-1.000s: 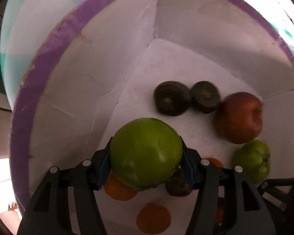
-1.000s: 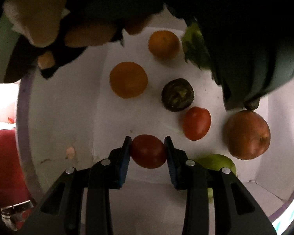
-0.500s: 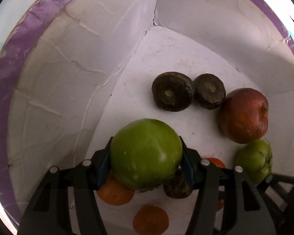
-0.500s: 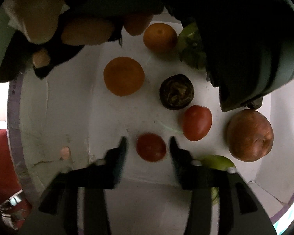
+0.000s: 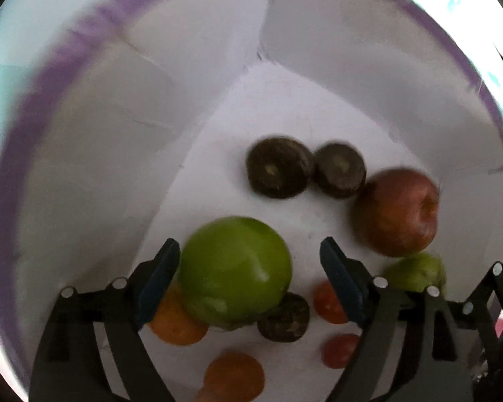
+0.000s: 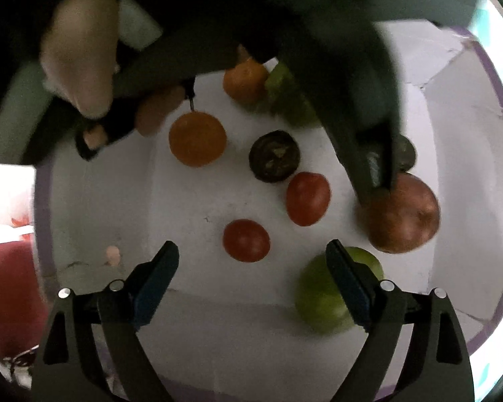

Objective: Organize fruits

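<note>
Both grippers hang over a white box with a purple rim [image 5: 23, 127]. My left gripper [image 5: 248, 278] is open; a big green fruit [image 5: 234, 268] sits between its jaws, against the left finger and clear of the right one. My right gripper [image 6: 251, 274] is open and empty above a small red tomato [image 6: 246, 240] lying on the box floor. The left gripper and the hand holding it [image 6: 80, 50] fill the top of the right wrist view.
On the box floor lie two dark round fruits [image 5: 278, 167], a red apple [image 5: 399, 211], a small green fruit [image 5: 415, 271], oranges [image 6: 198, 139], another tomato [image 6: 307, 198] and a third dark fruit [image 6: 274, 155]. The box walls [image 5: 100, 167] stand close around.
My left gripper has opened and let go of the green fruit. My right gripper opened, dropped the red tomato on the box floor and lifted away.
</note>
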